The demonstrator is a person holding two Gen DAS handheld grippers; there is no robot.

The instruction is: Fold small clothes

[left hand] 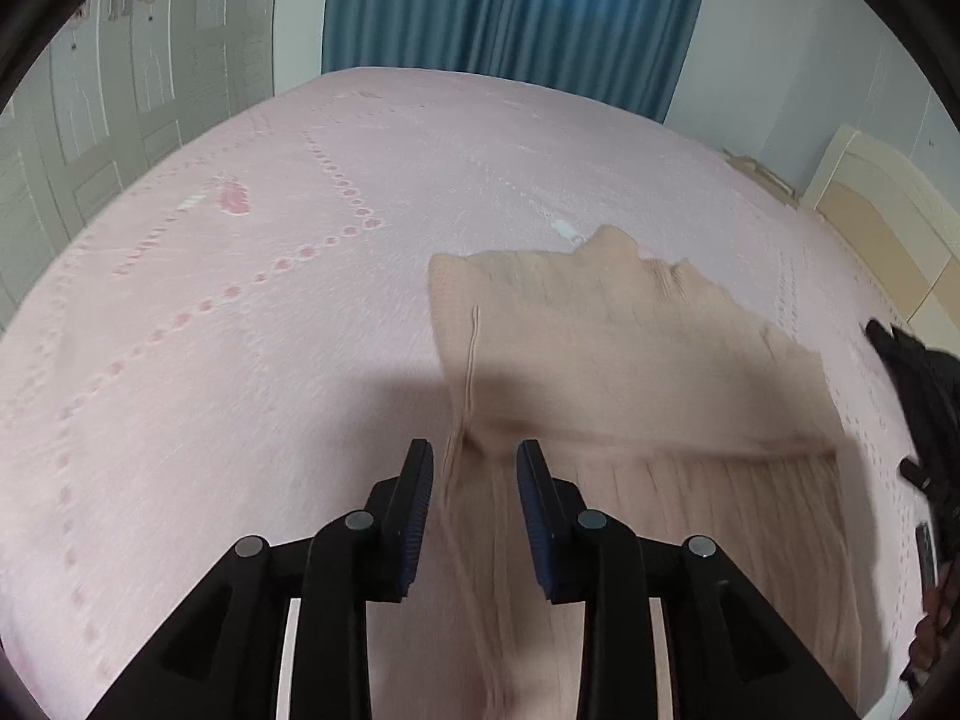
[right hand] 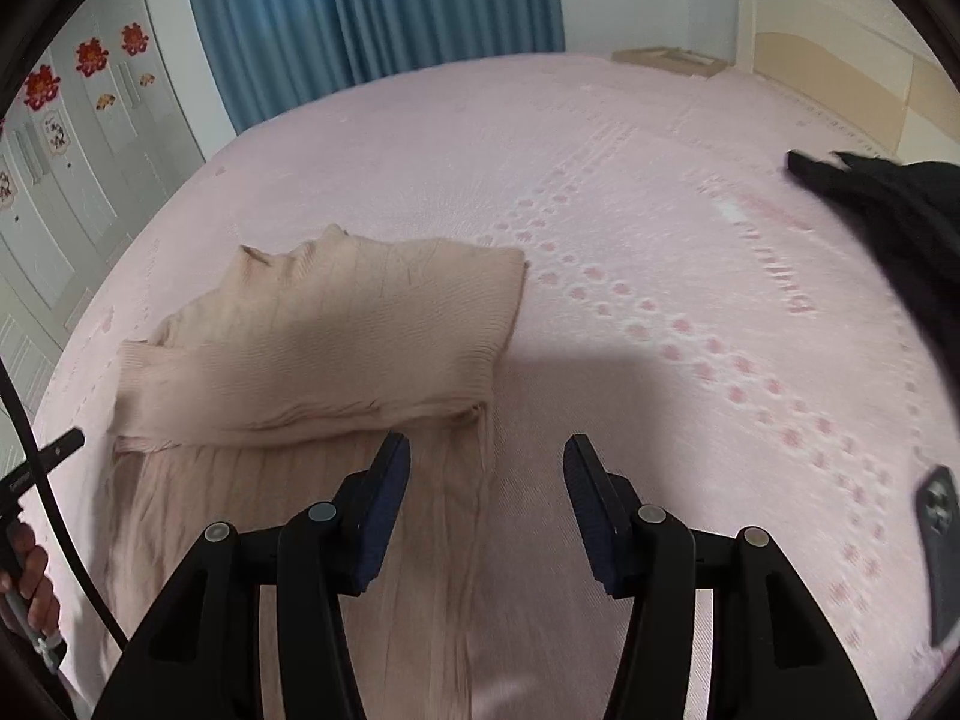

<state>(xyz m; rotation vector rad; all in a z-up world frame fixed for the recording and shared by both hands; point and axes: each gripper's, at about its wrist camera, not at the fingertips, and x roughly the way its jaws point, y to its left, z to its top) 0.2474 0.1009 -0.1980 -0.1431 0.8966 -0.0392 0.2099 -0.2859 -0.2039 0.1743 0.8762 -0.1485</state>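
Note:
A beige ribbed knit sweater (left hand: 600, 348) (right hand: 336, 336) lies flat on the pink bed (left hand: 240, 360) (right hand: 660, 210), its upper part and a sleeve folded across the body. My left gripper (left hand: 474, 462) hovers over the sweater's left edge. Its jaws stand a little apart, the cloth edge lies below the gap, and the pads do not press on it. My right gripper (right hand: 486, 456) is open wide over the sweater's right edge. The left fingertip (right hand: 393, 456) is above the knit; only bedcover shows in the gap.
A black garment (left hand: 924, 396) (right hand: 888, 222) lies at the bed's right side, with a dark phone (right hand: 942, 552) near it. A hand (right hand: 30, 576) and a black cable show at the far left. Headboard (right hand: 840, 48), blue curtain (left hand: 510, 12) and wardrobe doors (left hand: 120, 90) ring the bed.

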